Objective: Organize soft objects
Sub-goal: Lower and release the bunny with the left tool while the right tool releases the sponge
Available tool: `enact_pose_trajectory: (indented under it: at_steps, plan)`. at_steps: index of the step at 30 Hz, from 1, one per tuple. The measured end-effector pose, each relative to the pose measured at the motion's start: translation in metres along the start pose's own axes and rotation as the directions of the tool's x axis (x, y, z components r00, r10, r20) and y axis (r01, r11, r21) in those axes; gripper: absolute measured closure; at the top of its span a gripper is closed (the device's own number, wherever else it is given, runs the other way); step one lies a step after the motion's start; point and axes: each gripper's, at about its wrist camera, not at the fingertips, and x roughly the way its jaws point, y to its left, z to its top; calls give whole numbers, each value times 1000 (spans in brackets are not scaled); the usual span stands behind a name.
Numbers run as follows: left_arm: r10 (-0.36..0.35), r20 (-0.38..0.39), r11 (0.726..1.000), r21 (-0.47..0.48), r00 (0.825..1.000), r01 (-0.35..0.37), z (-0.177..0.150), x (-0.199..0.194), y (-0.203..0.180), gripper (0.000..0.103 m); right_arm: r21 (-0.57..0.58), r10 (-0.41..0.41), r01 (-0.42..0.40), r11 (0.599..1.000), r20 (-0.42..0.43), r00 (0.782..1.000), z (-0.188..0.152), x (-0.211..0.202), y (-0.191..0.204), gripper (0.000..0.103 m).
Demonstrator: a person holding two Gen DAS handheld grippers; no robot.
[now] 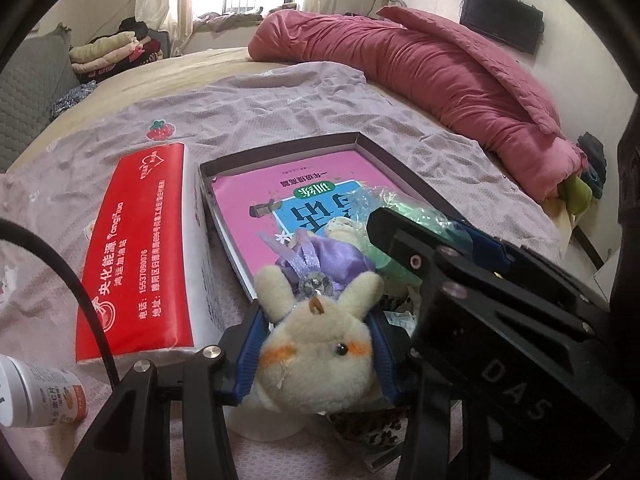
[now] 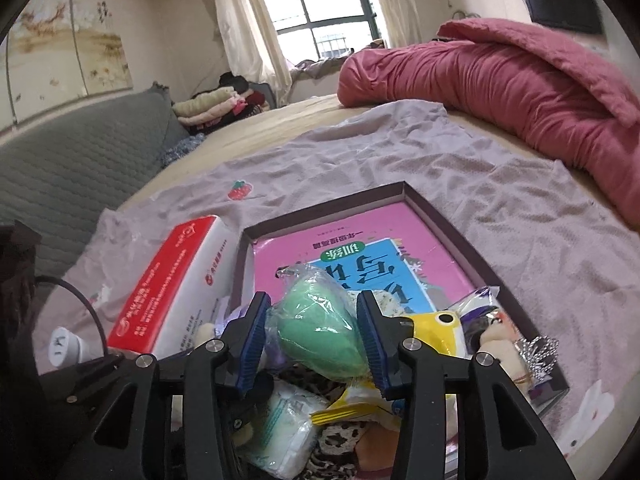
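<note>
A cream plush bunny (image 1: pixel 320 372) in a purple dress hangs at the near edge of a dark shallow box (image 1: pixel 356 136). My left gripper (image 1: pixel 318 344) is shut on its head. In the right wrist view a green egg-shaped sponge (image 2: pixel 320 332) in clear wrap lies between the blue pads of my right gripper (image 2: pixel 314 340). The right pad touches it, while the left pad stands a sliver off, so the jaws are open. The sponge rests on a pile of soft things at the box's near end. A pink book (image 2: pixel 352 236) lies in the box.
A red tissue pack (image 1: pixel 136 248) lies left of the box, with a white bottle (image 1: pixel 40 396) nearer still. A yellow toy (image 2: pixel 432 328), a small doll (image 2: pixel 504 344), a white pack (image 2: pixel 288 428) and leopard cloth (image 2: pixel 336 440) crowd the near end. A pink quilt (image 1: pixel 440 68) lies far right.
</note>
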Motion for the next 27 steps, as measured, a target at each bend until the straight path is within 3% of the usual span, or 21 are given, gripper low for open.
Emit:
enact_pose_trajectory:
  at_steps: [4, 14, 17, 27]
  plan:
    - [0, 1, 1000, 0, 1000, 0, 0, 0, 1, 54, 34, 46, -46, 998, -9, 999, -4, 0, -3, 48]
    - [-10, 0, 1000, -17, 1000, 10, 0, 0, 3, 54, 63, 75, -75, 995, -7, 997, -7, -4, -6, 44]
    - [-12, -3, 1000, -23, 1000, 12, 1, 0, 4, 53, 72, 81, -81, 994, 8, 997, -7, -9, -8, 38]
    - [-31, -13, 999, -39, 999, 30, 2, 2, 5, 52, 96, 84, -93, 991, 94, 992, -6, -32, -16, 33]
